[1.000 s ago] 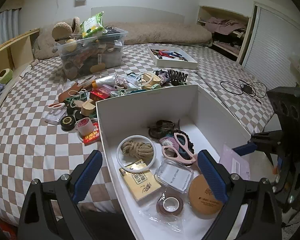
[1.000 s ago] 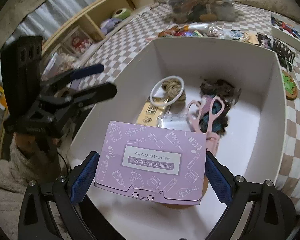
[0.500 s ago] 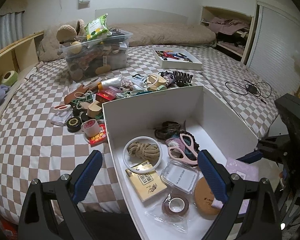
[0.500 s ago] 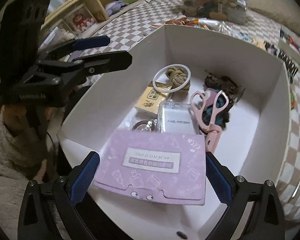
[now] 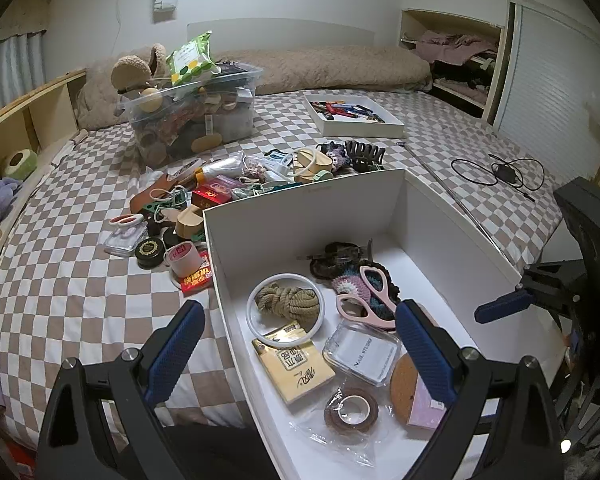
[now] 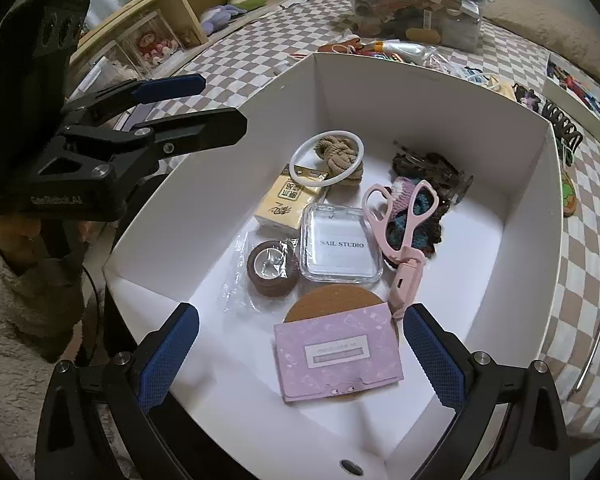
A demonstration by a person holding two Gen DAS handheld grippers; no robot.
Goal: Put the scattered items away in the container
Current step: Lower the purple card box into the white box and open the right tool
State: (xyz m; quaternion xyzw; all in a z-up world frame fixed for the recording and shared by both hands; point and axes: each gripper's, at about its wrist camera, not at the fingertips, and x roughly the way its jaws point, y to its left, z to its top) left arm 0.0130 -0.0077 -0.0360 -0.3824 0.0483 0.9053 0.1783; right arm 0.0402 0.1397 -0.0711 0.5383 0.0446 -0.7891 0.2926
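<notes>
A white box (image 6: 440, 92) stands on the checkered bed. In it lie a purple paper packet (image 6: 336, 354) on a cork coaster (image 6: 332, 300), a tape roll (image 6: 272, 266), a clear nail case (image 6: 340, 246), pink scissors (image 6: 404, 232), a yellow packet (image 6: 286, 204) and a rope in a white ring (image 6: 338, 156). My right gripper (image 6: 296, 352) is open and empty above the packet. My left gripper (image 5: 296, 344) is open and empty over the box's near left wall (image 5: 228, 300). Scattered items (image 5: 204, 200) lie on the bed beyond the box.
A clear tub (image 5: 192, 116) full of things and a flat white tray (image 5: 352, 116) sit farther back on the bed. A black cable (image 5: 500, 170) lies at right. Wooden shelves (image 5: 24, 120) run along the left side.
My right gripper has let go of the purple packet, which now lies on the cork coaster in the box. The gripper has drawn back a little. The left gripper stays open.
</notes>
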